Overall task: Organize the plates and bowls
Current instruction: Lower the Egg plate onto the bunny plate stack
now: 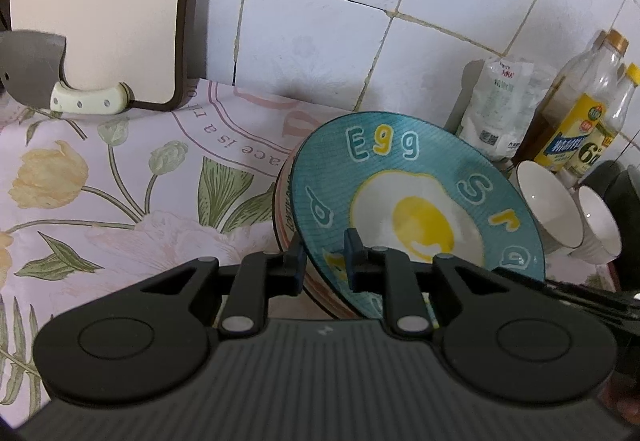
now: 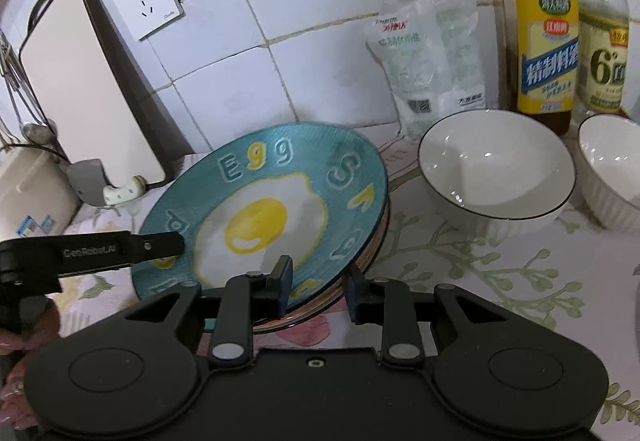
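Observation:
A teal plate (image 1: 416, 201) with a fried-egg picture and the word "Egg" lies on another plate with a pinkish rim (image 1: 286, 217) on the flowered cloth. It also shows in the right wrist view (image 2: 264, 209). My left gripper (image 1: 324, 261) straddles the teal plate's near rim, one finger under and one over, jaws apart. My right gripper (image 2: 318, 287) straddles the rim on its own side, jaws apart too. The left gripper's finger (image 2: 120, 247) reaches over the plate's left edge. Two white bowls with dark rims (image 2: 496, 169) (image 2: 612, 165) stand to the right.
A cutting board (image 1: 100, 9) and a cleaver (image 1: 32, 69) lean against the tiled wall at the left. A salt bag (image 2: 428, 53) and two bottles (image 2: 536, 25) (image 2: 604, 21) stand at the wall behind the bowls. A wall socket (image 2: 146, 3) sits above the board.

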Tool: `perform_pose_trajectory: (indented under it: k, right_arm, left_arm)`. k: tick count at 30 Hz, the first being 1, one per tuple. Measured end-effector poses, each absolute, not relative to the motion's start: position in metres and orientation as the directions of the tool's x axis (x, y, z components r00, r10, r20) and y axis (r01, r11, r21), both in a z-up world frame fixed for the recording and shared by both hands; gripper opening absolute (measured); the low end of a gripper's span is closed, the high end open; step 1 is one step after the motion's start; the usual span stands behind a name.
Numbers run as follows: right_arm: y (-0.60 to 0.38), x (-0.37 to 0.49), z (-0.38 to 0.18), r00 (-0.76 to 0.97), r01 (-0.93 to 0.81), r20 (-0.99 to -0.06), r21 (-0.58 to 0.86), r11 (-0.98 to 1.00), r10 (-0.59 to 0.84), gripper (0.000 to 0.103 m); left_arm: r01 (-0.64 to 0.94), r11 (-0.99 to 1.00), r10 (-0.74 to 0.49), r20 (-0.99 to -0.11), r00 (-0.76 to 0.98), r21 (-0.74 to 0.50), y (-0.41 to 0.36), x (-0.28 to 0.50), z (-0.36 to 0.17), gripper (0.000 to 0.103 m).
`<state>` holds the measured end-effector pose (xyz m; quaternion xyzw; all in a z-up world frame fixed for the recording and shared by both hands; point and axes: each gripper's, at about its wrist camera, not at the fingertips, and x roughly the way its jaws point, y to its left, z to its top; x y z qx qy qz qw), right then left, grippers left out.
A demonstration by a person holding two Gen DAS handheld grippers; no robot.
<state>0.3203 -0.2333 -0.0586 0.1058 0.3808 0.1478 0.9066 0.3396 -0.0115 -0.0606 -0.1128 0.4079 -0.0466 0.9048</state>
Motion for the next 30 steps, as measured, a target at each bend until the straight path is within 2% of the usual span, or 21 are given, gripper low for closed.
perform_pose_trajectory:
  k: [7, 13, 19, 30]
  right_arm:
    - [-0.233, 0.321, -0.068, 0.682, -0.171, -0.657, 0.286, 0.943, 0.323, 0.033]
    - [-0.23, 0.32, -0.068, 0.703, -0.164, -0.646, 0.257, 0.952, 0.296, 0.034]
    - [-0.225, 0.316, -0.071, 0.729, -0.168, -0.629, 0.219, 0.961, 0.27, 0.035]
    - [-0.23, 0.313, -0.07, 0.762, -0.15, -0.591, 0.24, 0.959, 0.267, 0.036]
  left_arm:
    - [-0.01, 0.987, -0.112, -0.722, 0.683, -0.162, -0.022, 0.338, -0.061, 0.018]
    - [0.006, 0.989, -0.11, -0.726, 0.679, -0.145, -0.025, 0.343, -0.063, 0.018]
    - [0.001, 0.988, -0.116, -0.737, 0.666, -0.155, -0.026, 0.346, -0.065, 0.021]
    - [-0.018, 0.984, -0.126, -0.763, 0.634, -0.177, -0.024, 0.347, -0.059, 0.024]
